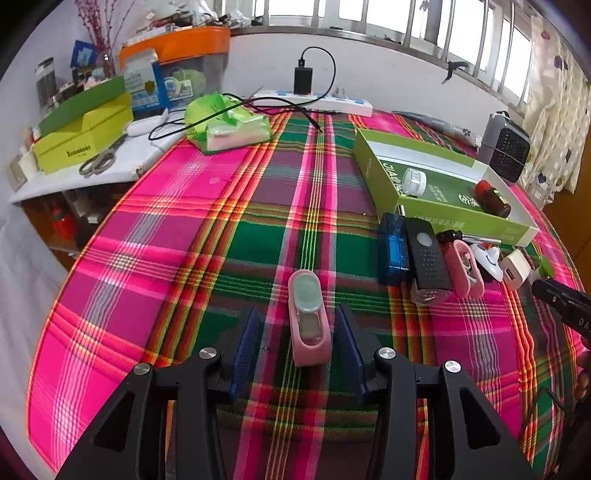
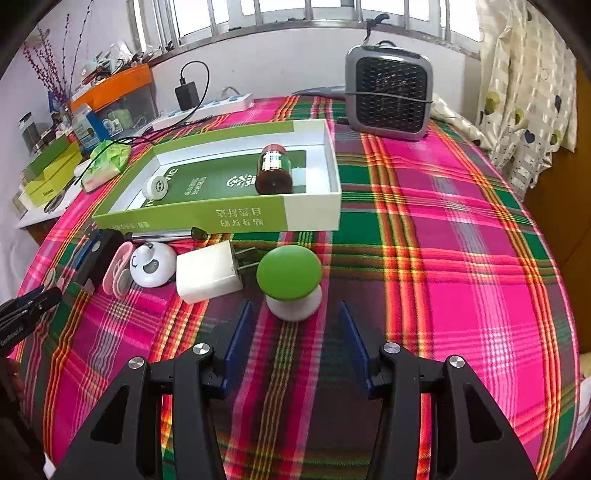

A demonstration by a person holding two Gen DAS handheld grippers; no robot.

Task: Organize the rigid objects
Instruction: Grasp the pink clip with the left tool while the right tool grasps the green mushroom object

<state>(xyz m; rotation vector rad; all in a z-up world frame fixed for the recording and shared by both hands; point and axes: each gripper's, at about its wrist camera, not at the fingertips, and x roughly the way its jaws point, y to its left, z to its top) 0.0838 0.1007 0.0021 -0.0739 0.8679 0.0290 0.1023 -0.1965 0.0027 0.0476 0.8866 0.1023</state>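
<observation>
— Lying flat between the spread left tongs [image 1: 300, 328], what is that pink thing?

— A pink case [image 1: 308, 319] with a clear lid, resting on the plaid cloth [image 1: 184, 236] and gripped by neither finger. The right tongs [image 2: 295, 325] are wide too, with a green-capped mushroom piece [image 2: 290, 278] standing just ahead of them.

— And beside the mushroom?

— A row along the cloth: a white charger plug [image 2: 208, 275] touching it, then a panda-faced round piece [image 2: 153, 269], a pink clip [image 2: 118, 273], a black perforated device [image 1: 428, 254] and a blue box [image 1: 393, 251].

— Behind that row?

— A shallow green-and-white box [image 2: 314, 210] holding a brown bottle [image 2: 274, 170] on its side and a white round jar [image 2: 156, 187].

— What about the bench itself?

— Covered in pink, green and red plaid. At its far edge sit a grey fan heater [image 2: 388, 99], a white power strip [image 1: 317, 101] with a black adapter plugged in, and a green plastic bag [image 1: 225, 123].

— The room?

— A barred window [image 1: 388, 22] above a white wall, a patterned curtain [image 2: 524, 92] on the right, and a cluttered white shelf [image 1: 74, 173] with scissors [image 1: 98, 160] and a yellow-green carton [image 1: 81, 136] on the left.
</observation>
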